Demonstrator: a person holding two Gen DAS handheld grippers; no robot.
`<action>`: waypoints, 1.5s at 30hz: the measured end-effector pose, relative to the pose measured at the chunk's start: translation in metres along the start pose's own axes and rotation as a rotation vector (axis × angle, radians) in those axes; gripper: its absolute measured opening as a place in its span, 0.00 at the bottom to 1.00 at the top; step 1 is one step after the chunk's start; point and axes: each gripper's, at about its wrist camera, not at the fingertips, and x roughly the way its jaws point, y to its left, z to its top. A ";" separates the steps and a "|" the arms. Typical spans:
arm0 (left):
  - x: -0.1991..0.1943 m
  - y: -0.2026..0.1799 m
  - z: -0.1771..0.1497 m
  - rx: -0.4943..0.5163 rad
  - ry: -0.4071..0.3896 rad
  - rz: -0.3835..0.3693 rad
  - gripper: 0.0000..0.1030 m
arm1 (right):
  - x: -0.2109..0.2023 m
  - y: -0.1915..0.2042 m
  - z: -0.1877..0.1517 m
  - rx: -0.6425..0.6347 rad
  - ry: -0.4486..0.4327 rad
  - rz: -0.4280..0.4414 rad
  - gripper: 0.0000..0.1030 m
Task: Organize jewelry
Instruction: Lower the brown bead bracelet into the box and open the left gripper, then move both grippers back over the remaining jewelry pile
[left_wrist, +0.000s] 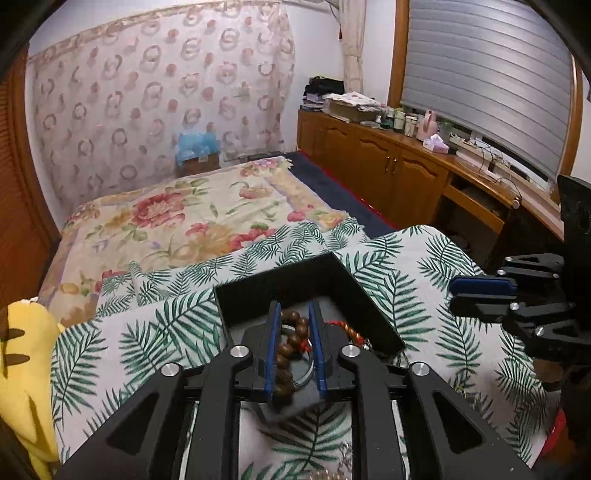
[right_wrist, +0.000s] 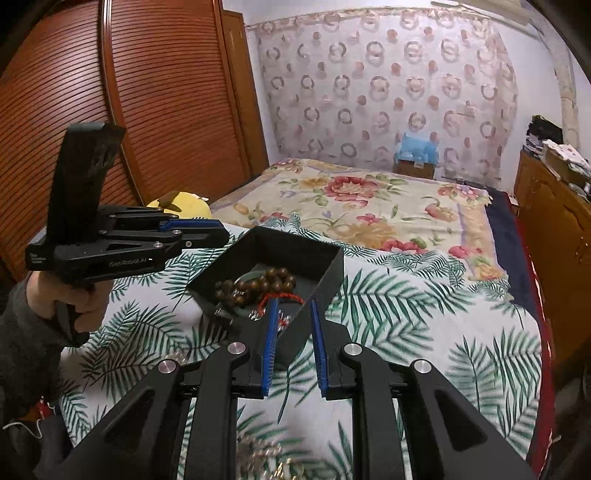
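Observation:
A black open box (left_wrist: 373, 295) (right_wrist: 325, 273) sits on the fern-print cloth (left_wrist: 166, 332) (right_wrist: 424, 325). It holds a brown wooden bead bracelet (left_wrist: 293, 332) (right_wrist: 258, 286), a red cord piece (left_wrist: 351, 330) (right_wrist: 280, 297) and a pale bangle (left_wrist: 308, 373). My left gripper (left_wrist: 294, 306) hovers above the box with its jaws parted and empty; the beads show between them. In the right wrist view it (right_wrist: 207, 230) is left of the box. My right gripper (right_wrist: 293, 304) is open over the box's near corner, empty. In the left wrist view it (left_wrist: 480, 290) is at the right.
More silvery and gold jewelry lies on the cloth near the bottom edge (left_wrist: 343, 458) (right_wrist: 266, 458). A yellow plush toy (left_wrist: 26, 369) (right_wrist: 181, 203) lies at the left. A floral bedspread (left_wrist: 184, 214) is behind. Wooden cabinets (left_wrist: 388, 162) stand to the right, a slatted wardrobe (right_wrist: 147, 92) to the left.

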 end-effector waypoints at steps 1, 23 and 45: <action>-0.004 -0.001 -0.004 -0.001 -0.004 0.000 0.24 | -0.005 0.001 -0.004 0.004 -0.002 -0.001 0.19; -0.057 -0.027 -0.114 -0.068 0.026 -0.046 0.33 | -0.037 0.042 -0.077 -0.025 0.089 -0.031 0.43; -0.048 -0.067 -0.123 -0.007 0.059 -0.111 0.33 | 0.002 0.028 -0.115 -0.004 0.233 -0.093 0.26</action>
